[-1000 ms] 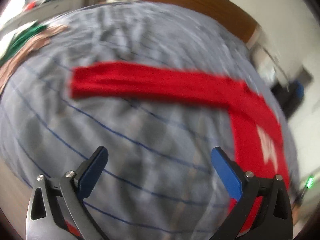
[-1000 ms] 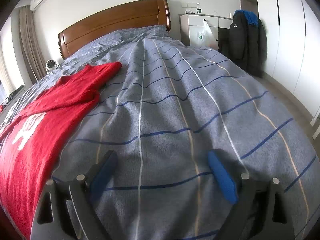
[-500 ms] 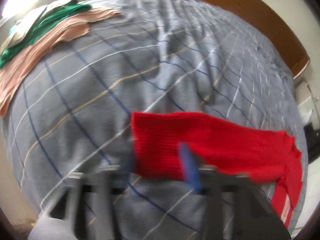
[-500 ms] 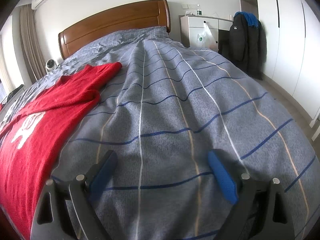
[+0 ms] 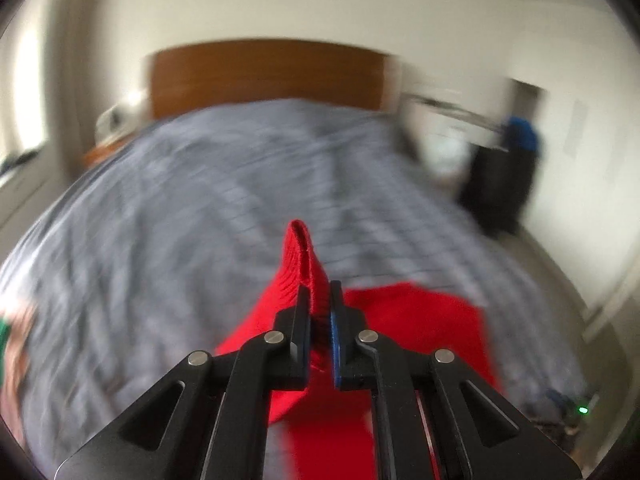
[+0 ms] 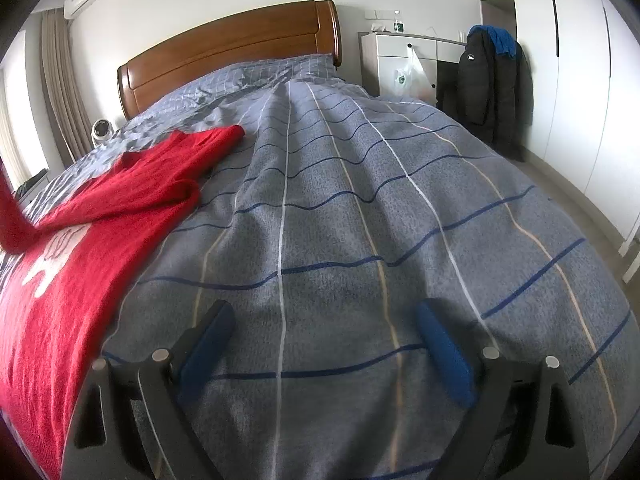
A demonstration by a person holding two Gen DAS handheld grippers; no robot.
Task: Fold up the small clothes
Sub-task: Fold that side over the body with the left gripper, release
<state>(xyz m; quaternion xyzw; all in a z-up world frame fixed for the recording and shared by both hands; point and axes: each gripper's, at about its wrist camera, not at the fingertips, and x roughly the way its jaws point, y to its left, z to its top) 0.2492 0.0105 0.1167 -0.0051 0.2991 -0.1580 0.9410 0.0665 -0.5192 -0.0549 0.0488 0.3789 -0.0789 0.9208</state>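
Left claw (image 5: pixel 319 304) clamped on red cloth (image 5: pixel 300 256); right claw (image 6: pixel 324 344) spread wide.

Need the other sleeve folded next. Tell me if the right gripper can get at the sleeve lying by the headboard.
Probably yes. The right gripper is open and empty, the sleeve lies flat on the duvet, nothing between them. It sits well ahead and left, so a long reach.

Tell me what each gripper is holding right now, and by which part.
The left gripper is shut on the red sweater, pinching the cuff end of a sleeve. The right gripper is open over the duvet, holding nothing.
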